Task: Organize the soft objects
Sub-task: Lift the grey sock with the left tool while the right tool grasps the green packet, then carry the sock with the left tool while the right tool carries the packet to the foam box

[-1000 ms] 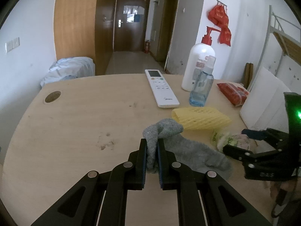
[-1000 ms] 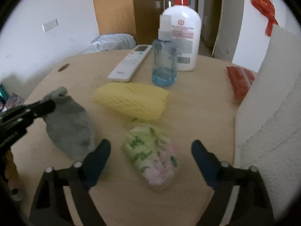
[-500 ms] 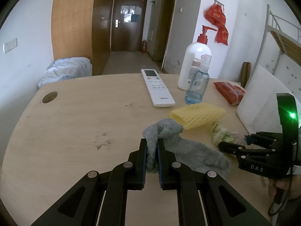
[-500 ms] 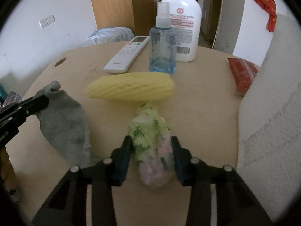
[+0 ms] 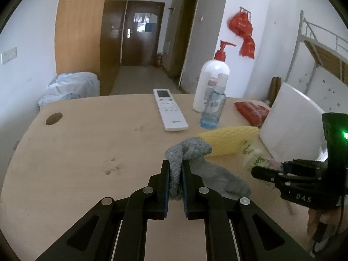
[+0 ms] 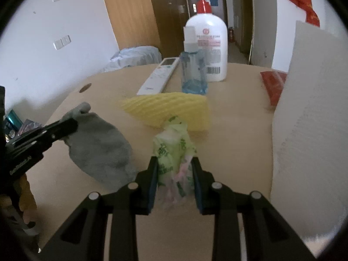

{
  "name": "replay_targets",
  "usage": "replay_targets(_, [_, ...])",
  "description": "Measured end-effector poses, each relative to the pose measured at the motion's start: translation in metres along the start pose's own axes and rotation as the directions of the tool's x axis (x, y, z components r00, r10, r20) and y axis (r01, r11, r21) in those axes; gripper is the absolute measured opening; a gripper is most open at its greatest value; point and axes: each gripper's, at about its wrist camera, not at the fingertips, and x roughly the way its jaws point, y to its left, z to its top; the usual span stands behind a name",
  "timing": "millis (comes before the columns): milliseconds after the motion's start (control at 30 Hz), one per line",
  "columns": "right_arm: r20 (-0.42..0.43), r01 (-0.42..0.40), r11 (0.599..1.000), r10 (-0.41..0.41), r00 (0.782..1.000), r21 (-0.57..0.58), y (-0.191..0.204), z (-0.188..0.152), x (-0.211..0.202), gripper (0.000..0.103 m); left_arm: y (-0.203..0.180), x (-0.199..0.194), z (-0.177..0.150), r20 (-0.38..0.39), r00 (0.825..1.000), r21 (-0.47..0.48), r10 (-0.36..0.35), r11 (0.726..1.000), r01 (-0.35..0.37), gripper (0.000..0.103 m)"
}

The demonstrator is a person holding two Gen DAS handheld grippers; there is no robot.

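Both grabs were in. The left gripper (image 5: 175, 175), centre-bottom of its view, was clamped on the one grey sock (image 5: 187, 150); the right gripper (image 6: 174, 174) squeezed the one green tissue pack (image 6: 174, 150), low centre. One yellow foam sleeve (image 6: 171, 108) lay just behind. Next, likely, lifting both clear together.

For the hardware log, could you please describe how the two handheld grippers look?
Both the left gripper and right gripper are matte black linkages with silver rivets and blue-edged pads. The right one carries a green light, white lettering and a black cable.
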Motion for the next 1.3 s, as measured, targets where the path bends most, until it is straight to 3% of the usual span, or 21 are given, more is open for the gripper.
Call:
replay_targets(467, [0.133, -0.046, 0.999, 0.044, 0.990, 0.013, 0.008, -0.004, -0.065, 0.034, -0.026, -0.061, 0.007, 0.087, 0.996, 0.005, -0.020, 1.000, 0.019, 0.011])
replay_targets(533, [0.091, -0.002, 1.000, 0.002, 0.996, -0.002, 0.009, -0.001, -0.056, 0.034, -0.026, -0.059, 0.005, 0.066, 0.998, 0.005, -0.011, 1.000, 0.010, 0.011])
replay_targets(600, [-0.002, -0.021, 1.000, 0.021, 1.000, 0.005, 0.005, -0.005, -0.036, 0.034, -0.026, -0.062, 0.001, 0.072, 0.997, 0.003, -0.009, 1.000, 0.009, 0.011])
replay_targets(633, [-0.007, -0.035, 0.999, 0.036, 0.999, 0.009, 0.005, -0.009, -0.033, 0.034, -0.027, -0.065, 0.000, 0.082, 0.997, 0.006, -0.004, 1.000, 0.004, 0.011])
replay_targets(900, [0.014, -0.075, 0.997, 0.075, 0.997, 0.014, 0.008, -0.021, -0.045, 0.034, -0.031, -0.072, -0.001, 0.092, 0.996, 0.013, -0.010, 1.000, 0.009, 0.011])
replay_targets(1300, [0.107, -0.053, 0.999, 0.053, 0.993, -0.006, 0.011, -0.026, -0.078, 0.034, -0.055, -0.092, 0.000, 0.118, 0.993, 0.052, -0.010, 0.999, 0.004, 0.011])
